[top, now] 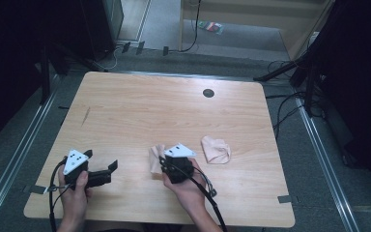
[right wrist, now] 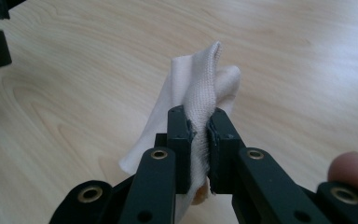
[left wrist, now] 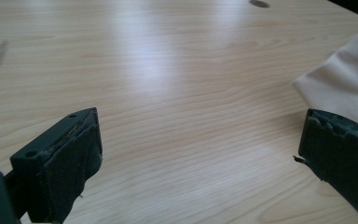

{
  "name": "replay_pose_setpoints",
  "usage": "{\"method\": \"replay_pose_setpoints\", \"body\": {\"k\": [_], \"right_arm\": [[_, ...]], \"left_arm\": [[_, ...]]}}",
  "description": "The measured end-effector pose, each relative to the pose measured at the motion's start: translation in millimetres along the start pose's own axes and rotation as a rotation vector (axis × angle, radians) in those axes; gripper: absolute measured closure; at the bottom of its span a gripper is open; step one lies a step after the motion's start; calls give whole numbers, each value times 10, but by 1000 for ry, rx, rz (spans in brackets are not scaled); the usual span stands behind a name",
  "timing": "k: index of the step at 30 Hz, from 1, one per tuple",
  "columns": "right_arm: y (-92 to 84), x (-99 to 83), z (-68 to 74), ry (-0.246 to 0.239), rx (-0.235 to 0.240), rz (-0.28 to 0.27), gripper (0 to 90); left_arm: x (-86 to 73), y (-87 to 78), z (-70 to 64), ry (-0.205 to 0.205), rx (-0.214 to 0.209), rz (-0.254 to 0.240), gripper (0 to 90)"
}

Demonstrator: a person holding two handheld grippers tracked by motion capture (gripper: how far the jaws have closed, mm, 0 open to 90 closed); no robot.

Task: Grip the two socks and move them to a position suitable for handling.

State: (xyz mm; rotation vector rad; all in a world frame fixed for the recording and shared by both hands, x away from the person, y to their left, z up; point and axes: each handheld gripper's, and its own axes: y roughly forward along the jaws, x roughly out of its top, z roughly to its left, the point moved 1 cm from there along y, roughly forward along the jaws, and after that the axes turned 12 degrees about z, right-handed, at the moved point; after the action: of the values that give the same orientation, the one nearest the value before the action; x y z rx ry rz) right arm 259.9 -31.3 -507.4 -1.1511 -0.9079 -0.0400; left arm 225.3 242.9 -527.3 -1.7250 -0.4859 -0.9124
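High view puts the right gripper (top: pixel 160 162), clamped on the pale sock (top: pixel 154 158), at three o'clock of the released left gripper (top: pixel 101 164), its mate (top: pixel 216 149) lying farther right on the table (top: pixel 140 106).

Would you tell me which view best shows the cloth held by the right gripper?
The right gripper view: the cloth sits pinched between its jaws. The high view shows it small beside the right gripper; the left gripper view shows a corner.
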Motion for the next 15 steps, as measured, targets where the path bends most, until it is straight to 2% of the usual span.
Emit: {"method": "replay_pose_setpoints", "body": {"k": [4,7,10,12,15], "right_arm": [[-150,-238,-120,28,-14,8,827],[-213,-332,-190,56,-11,12,827],[-217,-379,-217,58,-9,15,825],[-160,-451,-254,61,-24,18,776],[-125,-515,-333,70,35,1,565]], "left_arm": [[62,106,-218,29,-31,9,0],[108,208,-374,42,-57,16,0],[118,272,-466,55,-71,25,0],[86,325,-544,78,-86,39,0],[22,341,-577,95,-108,43,0]]}}
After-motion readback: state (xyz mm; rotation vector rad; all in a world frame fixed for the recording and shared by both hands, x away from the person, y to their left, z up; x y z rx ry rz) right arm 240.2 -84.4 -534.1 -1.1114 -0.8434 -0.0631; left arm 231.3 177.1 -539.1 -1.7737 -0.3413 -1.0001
